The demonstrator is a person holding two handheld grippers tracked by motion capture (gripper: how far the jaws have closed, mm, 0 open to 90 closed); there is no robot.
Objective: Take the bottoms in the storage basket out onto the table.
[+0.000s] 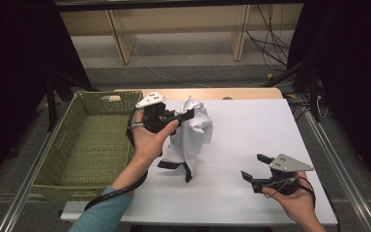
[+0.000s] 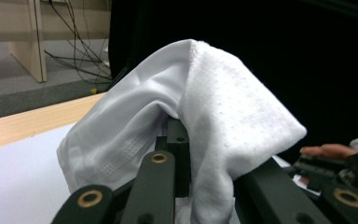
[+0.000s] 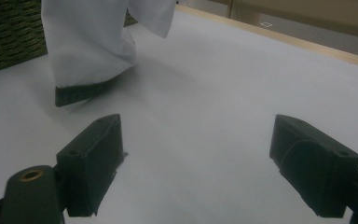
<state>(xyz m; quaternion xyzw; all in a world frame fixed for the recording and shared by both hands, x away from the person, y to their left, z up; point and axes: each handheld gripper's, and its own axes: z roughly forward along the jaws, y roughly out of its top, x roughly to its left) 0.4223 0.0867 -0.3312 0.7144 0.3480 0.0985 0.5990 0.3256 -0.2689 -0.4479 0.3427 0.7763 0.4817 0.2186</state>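
A white garment (image 1: 193, 133) with black trim hangs from my left gripper (image 1: 189, 114), which is shut on its upper part above the left half of the white table (image 1: 256, 125). The cloth's lower end rests on the table. In the left gripper view the white garment (image 2: 205, 107) drapes over the black jaws and hides their tips. My right gripper (image 1: 253, 166) is held low over the table's front right, open with nothing between its fingers. In the right gripper view, the gripper (image 3: 196, 154) faces the garment's hanging hem (image 3: 88, 51) across bare table.
A green woven basket (image 1: 72, 116) stands against the table's left side, with nothing inside. A wooden strip (image 1: 232, 93) borders the table's far edge. Beyond it are wooden shelf legs and cables (image 1: 270, 43) on the floor.
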